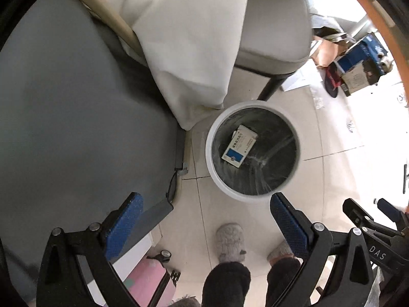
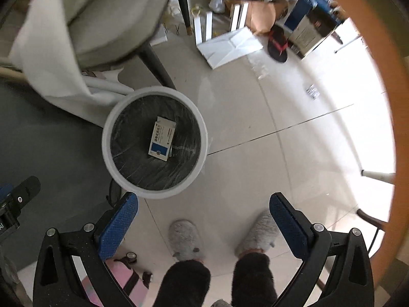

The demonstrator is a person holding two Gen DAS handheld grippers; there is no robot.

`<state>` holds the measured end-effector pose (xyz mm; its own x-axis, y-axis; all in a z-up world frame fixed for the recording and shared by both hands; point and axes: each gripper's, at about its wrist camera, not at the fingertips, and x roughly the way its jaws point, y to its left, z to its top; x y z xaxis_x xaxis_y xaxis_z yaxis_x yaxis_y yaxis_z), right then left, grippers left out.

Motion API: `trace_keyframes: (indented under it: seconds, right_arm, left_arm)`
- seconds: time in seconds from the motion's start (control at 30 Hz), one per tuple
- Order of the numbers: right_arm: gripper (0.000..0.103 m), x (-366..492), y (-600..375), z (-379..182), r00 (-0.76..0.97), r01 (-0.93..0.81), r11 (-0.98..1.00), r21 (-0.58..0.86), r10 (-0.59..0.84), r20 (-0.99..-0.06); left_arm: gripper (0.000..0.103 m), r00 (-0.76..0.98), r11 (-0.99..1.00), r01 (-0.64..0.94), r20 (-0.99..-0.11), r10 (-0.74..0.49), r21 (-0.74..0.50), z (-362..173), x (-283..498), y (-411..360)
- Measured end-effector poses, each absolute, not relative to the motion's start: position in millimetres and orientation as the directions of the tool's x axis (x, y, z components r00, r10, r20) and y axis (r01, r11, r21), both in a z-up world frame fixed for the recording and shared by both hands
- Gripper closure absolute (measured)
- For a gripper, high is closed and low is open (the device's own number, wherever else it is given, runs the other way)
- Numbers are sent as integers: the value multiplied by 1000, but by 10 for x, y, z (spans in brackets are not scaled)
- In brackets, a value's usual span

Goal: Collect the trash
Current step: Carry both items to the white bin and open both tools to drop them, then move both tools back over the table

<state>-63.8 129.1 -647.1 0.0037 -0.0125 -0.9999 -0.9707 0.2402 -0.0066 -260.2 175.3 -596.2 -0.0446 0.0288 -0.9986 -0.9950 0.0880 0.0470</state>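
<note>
Pale floor tiles (image 2: 242,117) surround a white bin (image 1: 294,174) with a blue-and-white carton (image 1: 239,145) already lying inside, so one drop looks done. Both the left claw (image 1: 205,226) and right claw (image 2: 203,223) hang released and empty, so the next move calls for finding another scrap, perhaps the wrapper (image 2: 312,92) on the floor well apart from the bin.

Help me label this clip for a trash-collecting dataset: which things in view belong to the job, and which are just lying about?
Part of the job:
- white bin with dark liner
- blue-and-white box lying inside the bin
- left gripper, open
- right gripper, open

Just lying about:
- grey chair
- pink suitcase
- white cloth
- floor clutter
</note>
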Motion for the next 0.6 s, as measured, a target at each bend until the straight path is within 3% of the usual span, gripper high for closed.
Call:
trace_keyframes:
  seconds: [0.6]
  right_arm:
    - [0,-731,579,-3795,-26,-976,211,58,150,-988]
  left_arm:
    - [1,28,142,-990,-990,138,-8,-3629,-2685,899]
